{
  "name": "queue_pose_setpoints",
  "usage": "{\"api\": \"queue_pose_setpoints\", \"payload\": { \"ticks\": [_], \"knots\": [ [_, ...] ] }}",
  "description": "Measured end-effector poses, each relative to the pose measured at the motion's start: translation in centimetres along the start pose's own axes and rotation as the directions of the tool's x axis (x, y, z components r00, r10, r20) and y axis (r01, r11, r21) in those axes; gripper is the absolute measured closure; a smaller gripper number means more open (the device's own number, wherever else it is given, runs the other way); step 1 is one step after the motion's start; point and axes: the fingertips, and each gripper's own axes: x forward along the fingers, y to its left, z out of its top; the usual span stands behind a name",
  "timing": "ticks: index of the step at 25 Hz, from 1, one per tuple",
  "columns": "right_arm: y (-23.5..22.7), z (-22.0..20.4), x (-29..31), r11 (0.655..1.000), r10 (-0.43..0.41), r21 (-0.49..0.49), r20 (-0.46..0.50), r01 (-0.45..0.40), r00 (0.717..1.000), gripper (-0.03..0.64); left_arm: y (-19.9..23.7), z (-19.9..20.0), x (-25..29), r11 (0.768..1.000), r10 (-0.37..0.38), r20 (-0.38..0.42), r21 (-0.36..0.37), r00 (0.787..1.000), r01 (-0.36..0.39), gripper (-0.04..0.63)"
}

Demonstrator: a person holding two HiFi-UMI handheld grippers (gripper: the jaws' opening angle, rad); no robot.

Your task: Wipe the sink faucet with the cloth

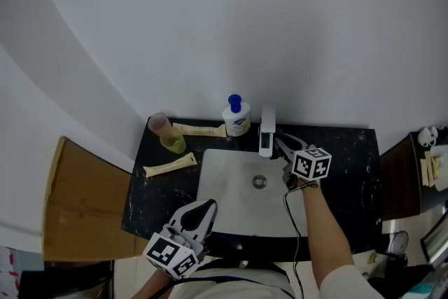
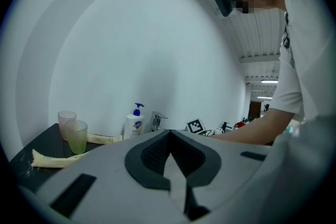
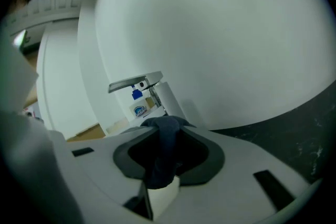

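— Claw-wise, what's the right claw (image 3: 167, 123) got?
— Dark blue cloth (image 3: 161, 157), pinched btwn the jaws. A wad bulges past the tips, the rest hangs down inside. Claw's just beside the faucet (image 1: 267, 131), on its right, tips toward it. Can't tell if the cloth's touching the metal.
— Where's the faucet, exactly?
— Back edge of the sink (image 1: 210, 175), about mid-way along the black counter (image 1: 350, 157). Spout reaches over the basin, lever flat on top.
— And the left claw (image 1: 208, 206)?
— Jaws together, nothing btwn them. It's at the front left corner of the sink, well apart from the faucet.
— Other stuff on the counter?
— All left of the faucet. Soap bottle (image 1: 236, 117) w/ blue pump at the back edge, just beside the faucet. Pink cup (image 1: 159, 124) near the back left corner, green cup (image 1: 173, 143) just in front of it. Two pale rolled strips: back strip (image 1: 199, 129) lies along the back edge btwn cups & soap, front strip (image 1: 170, 166) nearer the left edge, angled toward the sink. Brown cardboard (image 1: 77, 206) sits off the counter's left end.
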Motion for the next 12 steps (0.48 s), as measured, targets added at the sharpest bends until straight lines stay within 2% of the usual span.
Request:
{"api": "queue_pose_setpoints", "payload": {
  "ticks": [4,8,10,12],
  "knots": [
    [1.5,-0.4,-1.3,0.978,0.163,0.124,0.045,-0.167,0.986,0.511,0.1,0.1,-0.1,1.000,0.017,-0.012,-0.002,1.000,-0.017,0.594],
    [4.2,-1.8,-3.7,0.926,0.329,0.183,0.039,-0.331,0.943,0.514,-0.4,-0.4,0.6,1.000,-0.017,0.010,-0.006,1.000,0.017,0.594],
    [4.8,-2.4,-4.6,0.904,0.377,0.203,0.030,-0.375,0.926,0.515,-0.6,-0.1,1.0,1.000,-0.012,0.004,-0.005,1.000,0.012,0.594],
    [4.6,-2.6,-5.0,0.901,0.389,0.205,0.013,-0.383,0.921,0.515,-0.8,0.0,1.2,1.000,-0.010,0.003,-0.008,1.000,0.010,0.594]
  ]
}}
